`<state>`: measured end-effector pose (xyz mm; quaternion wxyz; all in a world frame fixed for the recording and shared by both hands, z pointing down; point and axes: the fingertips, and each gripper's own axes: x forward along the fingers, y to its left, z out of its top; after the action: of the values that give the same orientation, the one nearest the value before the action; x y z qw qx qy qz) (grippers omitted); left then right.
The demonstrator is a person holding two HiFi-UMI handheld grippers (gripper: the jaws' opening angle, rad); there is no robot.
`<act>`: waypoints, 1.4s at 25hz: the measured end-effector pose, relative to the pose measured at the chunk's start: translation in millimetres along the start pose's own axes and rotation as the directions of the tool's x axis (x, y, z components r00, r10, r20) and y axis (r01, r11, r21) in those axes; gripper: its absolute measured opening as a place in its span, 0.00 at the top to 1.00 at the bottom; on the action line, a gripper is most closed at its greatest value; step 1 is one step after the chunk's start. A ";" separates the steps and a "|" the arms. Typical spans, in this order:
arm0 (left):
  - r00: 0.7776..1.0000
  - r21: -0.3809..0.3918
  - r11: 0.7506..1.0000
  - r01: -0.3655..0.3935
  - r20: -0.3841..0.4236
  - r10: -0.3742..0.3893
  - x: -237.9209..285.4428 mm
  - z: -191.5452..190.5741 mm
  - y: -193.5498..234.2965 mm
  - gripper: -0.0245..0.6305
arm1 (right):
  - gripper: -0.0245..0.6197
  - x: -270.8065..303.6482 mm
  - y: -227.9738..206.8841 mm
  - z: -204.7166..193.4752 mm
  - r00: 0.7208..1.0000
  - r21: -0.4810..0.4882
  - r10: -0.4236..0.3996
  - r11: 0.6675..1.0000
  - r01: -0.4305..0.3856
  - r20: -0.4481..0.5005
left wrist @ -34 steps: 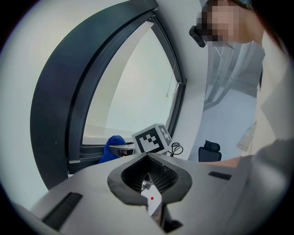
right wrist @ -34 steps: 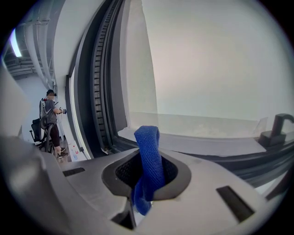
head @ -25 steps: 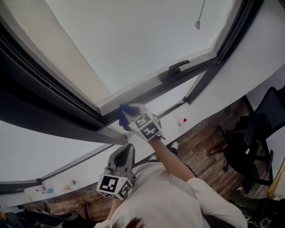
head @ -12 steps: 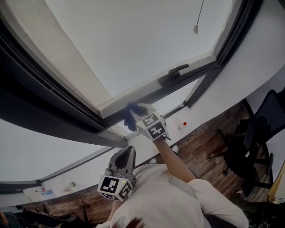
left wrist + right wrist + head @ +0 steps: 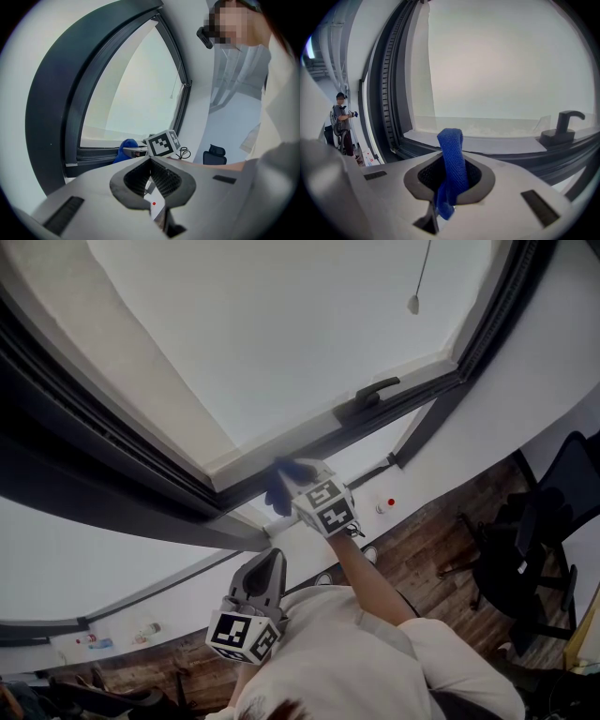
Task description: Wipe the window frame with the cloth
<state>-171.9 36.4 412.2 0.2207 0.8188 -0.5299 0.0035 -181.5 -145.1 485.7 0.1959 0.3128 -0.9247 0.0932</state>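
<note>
We hold the soft, light blue woven cloth (image 5: 451, 159) clamped in the right gripper (image 5: 449, 187), at the dark window frame (image 5: 309, 442) lower rail. Judged limp, so grip mid-fold. The left gripper (image 5: 151, 180) is closed and empty.

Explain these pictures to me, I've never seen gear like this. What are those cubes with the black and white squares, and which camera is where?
There is no robot here. A person holds a two-jaw clamp, a hand-held gripper, in each hand, and the marker cubes are part of those. The head view comes from a camera on the person's head, looking down. The two gripper views come from cameras riding on the grippers, each looking along its own jaws. The right hand-held gripper is shut on a blue cloth and holds it at the bottom rail of the dark window frame, left of the window handle. The left hand-held gripper is shut with nothing in it, held low near the person's chest. No table is involved.
</note>
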 end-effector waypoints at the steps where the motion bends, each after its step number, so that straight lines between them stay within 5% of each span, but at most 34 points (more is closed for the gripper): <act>1: 1.000 -0.001 1.000 -0.002 0.001 0.002 -0.2 0.2 0.5 0.95 | 0.89 0.2 0.1 -1.7 1.000 0.001 0.003 1.000 -0.003 -0.006; 35: 1.000 -0.001 1.000 0.011 0.000 -0.011 7.0 1.2 -0.8 0.95 | 0.89 -18.8 -46.3 -3.8 0.996 0.061 -0.092 0.994 0.091 0.022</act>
<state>-168.4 30.3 412.5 0.2211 0.8216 -0.5255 0.0023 -138.1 -170.2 483.6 0.1791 0.3617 -0.9085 0.1082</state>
